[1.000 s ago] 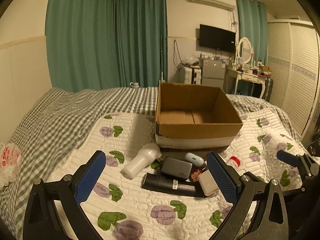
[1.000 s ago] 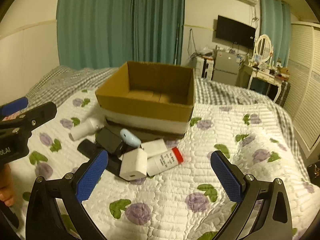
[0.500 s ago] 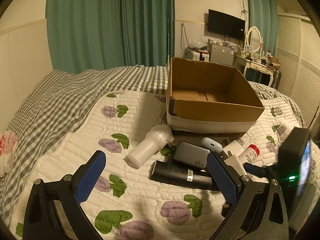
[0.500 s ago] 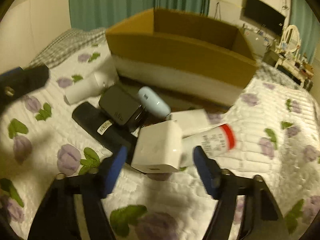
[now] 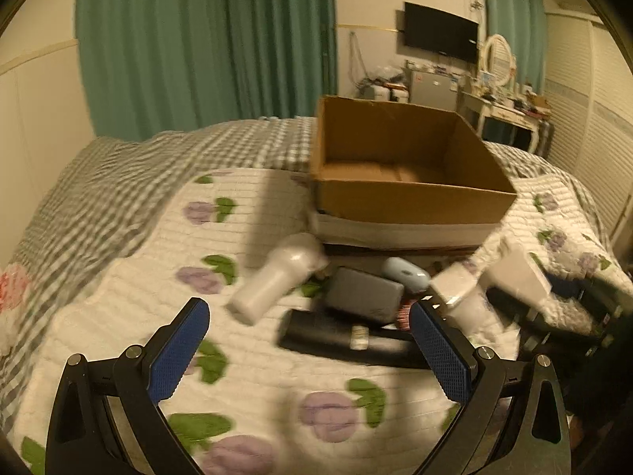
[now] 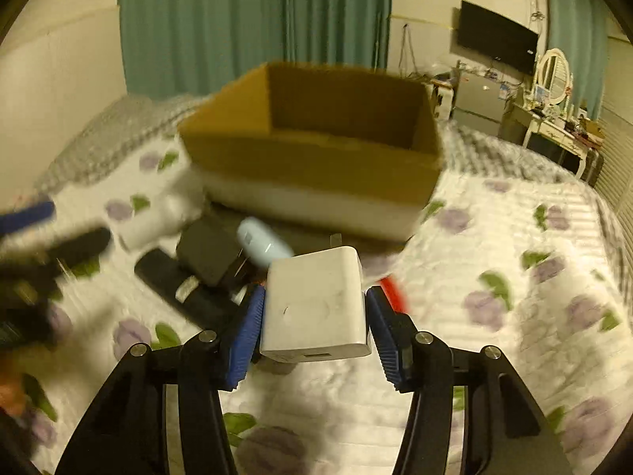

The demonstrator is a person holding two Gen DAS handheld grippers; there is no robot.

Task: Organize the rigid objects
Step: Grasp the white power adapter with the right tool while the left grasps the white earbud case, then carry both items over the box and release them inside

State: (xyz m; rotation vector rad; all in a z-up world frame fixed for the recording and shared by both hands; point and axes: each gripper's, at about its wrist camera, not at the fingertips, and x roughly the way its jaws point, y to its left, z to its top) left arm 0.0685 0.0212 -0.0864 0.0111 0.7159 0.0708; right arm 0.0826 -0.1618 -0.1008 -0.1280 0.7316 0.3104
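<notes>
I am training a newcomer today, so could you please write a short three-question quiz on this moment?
1. True or false: the cardboard box already holds some of the items.
2. Which gripper holds the white charger? A) left gripper B) right gripper
3. Fill in: the pale blue case lies just in front of the ____.

Key: 1 false, the visible floor is bare. 2 B, its pads are against both sides. 3 cardboard box.

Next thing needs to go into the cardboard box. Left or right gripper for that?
Right. The right gripper is shut on the white charger, with the cardboard box straight ahead. The left gripper is open, holds nothing, and hangs over the quilt short of the pile.
</notes>
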